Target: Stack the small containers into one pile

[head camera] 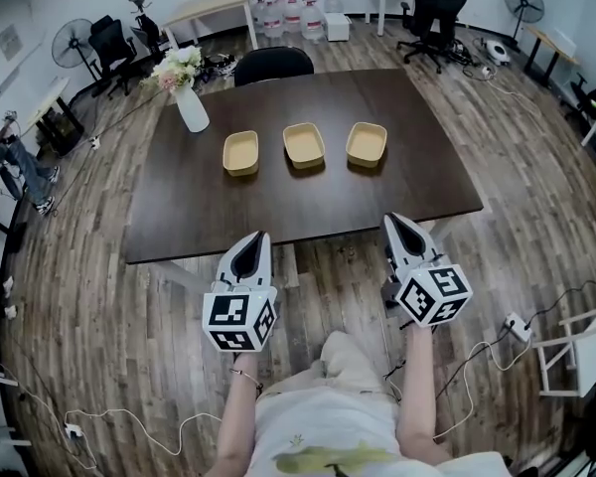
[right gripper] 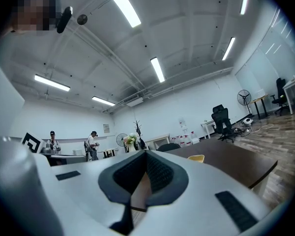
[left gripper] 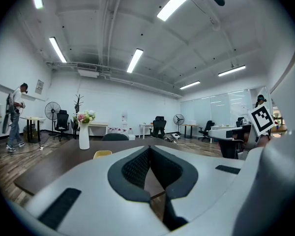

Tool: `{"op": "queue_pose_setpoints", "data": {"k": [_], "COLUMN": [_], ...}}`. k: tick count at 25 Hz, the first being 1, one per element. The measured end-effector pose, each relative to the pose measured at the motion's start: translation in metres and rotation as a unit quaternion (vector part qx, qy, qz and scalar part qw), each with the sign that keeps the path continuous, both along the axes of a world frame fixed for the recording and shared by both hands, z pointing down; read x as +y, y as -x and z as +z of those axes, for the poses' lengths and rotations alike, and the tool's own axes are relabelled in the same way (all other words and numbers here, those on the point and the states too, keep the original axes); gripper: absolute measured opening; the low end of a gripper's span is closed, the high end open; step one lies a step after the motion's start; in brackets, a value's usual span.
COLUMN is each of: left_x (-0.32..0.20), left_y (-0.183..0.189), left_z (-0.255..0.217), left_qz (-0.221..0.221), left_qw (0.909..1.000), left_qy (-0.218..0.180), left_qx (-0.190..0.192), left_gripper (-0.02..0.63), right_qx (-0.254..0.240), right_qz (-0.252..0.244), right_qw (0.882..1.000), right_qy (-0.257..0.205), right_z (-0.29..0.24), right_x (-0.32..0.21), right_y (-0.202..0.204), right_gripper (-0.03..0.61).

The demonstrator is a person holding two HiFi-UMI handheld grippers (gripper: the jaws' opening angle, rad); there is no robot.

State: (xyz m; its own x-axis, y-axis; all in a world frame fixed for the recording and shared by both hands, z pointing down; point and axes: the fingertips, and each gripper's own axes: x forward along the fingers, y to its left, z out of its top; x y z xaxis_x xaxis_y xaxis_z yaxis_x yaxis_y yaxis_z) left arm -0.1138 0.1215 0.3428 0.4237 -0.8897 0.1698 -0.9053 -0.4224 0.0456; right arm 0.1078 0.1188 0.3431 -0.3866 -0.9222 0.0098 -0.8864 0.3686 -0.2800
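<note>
Three small tan containers sit in a row on the far half of a dark table (head camera: 228,217): the left container (head camera: 241,152), the middle container (head camera: 304,144) and the right container (head camera: 367,143). They sit apart, none stacked. A white vase of flowers (head camera: 191,107) stands at the far left.

The left gripper (head camera: 253,238) and the right gripper (head camera: 398,224) hover side by side at the table's near edge. Both point roughly level toward the containers, each with jaws pressed together and empty.

The step in hand looks like the reach. The jaws should spread before arriving, then pinch an end container's rim and lower it squarely into its neighbour.
</note>
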Motion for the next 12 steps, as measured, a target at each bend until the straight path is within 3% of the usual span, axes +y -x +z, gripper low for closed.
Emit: {"op": "queue_pose_setpoints", "data": {"k": [12], "left_x": [-0.078], "left_y": [-0.015], "left_z": [0.020], "left_qz": [-0.004], "left_qw": [0.9996], "left_qy": [0.027], "left_qx": [0.002], "left_gripper": [0.025], "right_qx": [-0.009], "right_qz": [0.010], "right_qw": [0.999], "right_qy": [0.030], "right_z": [0.021], "right_x": [-0.088], "right_y": [-0.020], "right_gripper": [0.021]}}
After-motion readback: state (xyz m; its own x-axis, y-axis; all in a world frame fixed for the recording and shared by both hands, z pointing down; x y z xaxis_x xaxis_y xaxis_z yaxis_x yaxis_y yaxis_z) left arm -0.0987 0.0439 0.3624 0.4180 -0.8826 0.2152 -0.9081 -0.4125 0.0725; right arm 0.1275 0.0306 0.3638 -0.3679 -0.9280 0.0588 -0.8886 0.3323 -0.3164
